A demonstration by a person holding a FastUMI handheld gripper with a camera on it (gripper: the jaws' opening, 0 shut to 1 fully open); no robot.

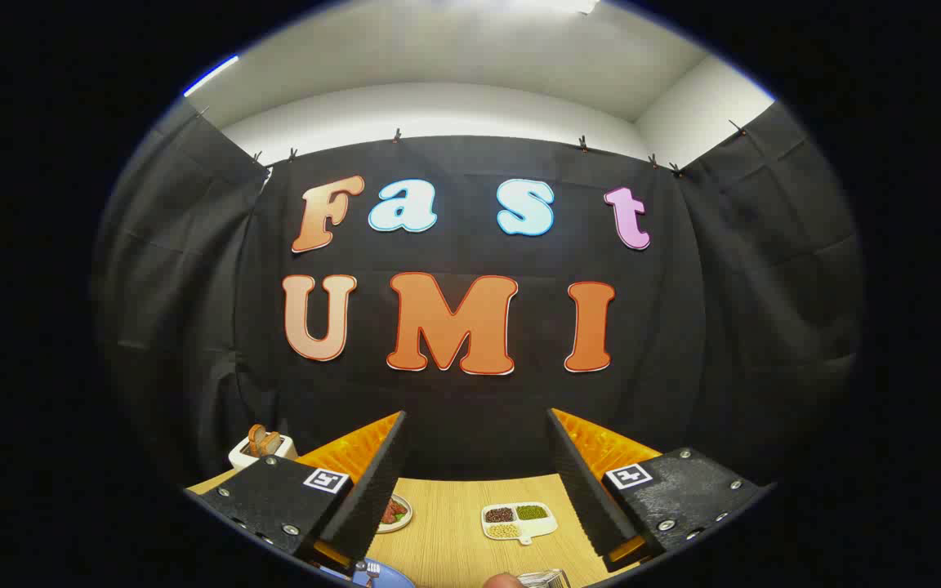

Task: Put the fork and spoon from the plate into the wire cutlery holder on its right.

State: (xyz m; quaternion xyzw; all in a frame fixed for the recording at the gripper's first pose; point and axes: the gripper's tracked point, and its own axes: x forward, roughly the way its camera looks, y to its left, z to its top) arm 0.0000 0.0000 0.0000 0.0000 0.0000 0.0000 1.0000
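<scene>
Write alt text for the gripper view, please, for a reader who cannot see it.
The gripper is open and raised over a wooden table, holding nothing. Beyond the fingers lie a divided dish of beans and a small plate of food, with a toaster further left. A blue plate's edge and the wire cutlery holder peek in below.

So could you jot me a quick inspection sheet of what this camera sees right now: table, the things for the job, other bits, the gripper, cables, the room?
Surface: light wooden table, seen between the fingers.
Job's things: a blue plate with what looks like a fork on it, just ahead of the gripper; a bit of a wire cutlery holder to its right; spoon not made out.
Clutter: a divided dish of beans or grains, a small plate of food, a white toaster with bread.
Gripper: gripper open, fingers wide apart, holding nothing, raised towards the wall.
Cables: nothing seen.
Surroundings: black cloth wall, white ceiling above.
</scene>
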